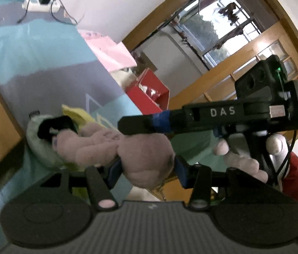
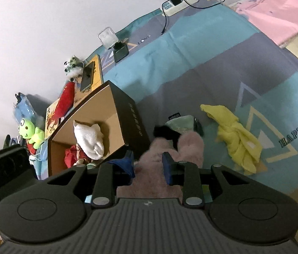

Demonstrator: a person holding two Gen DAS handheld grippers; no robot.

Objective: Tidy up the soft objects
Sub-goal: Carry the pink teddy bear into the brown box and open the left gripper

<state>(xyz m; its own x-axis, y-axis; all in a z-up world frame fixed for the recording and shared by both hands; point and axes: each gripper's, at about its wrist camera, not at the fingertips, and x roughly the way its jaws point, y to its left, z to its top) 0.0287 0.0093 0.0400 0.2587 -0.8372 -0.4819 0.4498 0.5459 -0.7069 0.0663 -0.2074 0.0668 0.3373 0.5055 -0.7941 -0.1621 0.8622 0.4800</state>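
On the bed (image 2: 201, 48), above its teal-and-grey patterned sheet: one pink plush item (image 1: 146, 154), held at both ends. Left gripper (image 1: 146, 169) pinches a thick bunched end between its blue pads; right gripper (image 2: 147, 164) clamps another fold of the same plush, its long body crossing over the fabric in the left wrist view. Two-point hold judged to keep the limp piece spread and off the sheet for carrying toward the open cardboard box (image 2: 106, 114) just beside it.

Box contents: white rolled cloth (image 2: 89, 137), red fabric (image 2: 72, 156); evidently the collecting place for soft goods.

Not yet stowed, lying loose on the sheet: yellow cloth (image 2: 233, 135); pale green item (image 2: 180, 122) with a dark tag, text unreadable.

Writing: "DAS" in white on the right gripper body; "HAPPY:" and "LOVE" printed on the sheet; lettering along the box's black side, too small to read.

Beside the box: green frog toy (image 2: 30, 131). Far end: white power strip (image 2: 180, 2).
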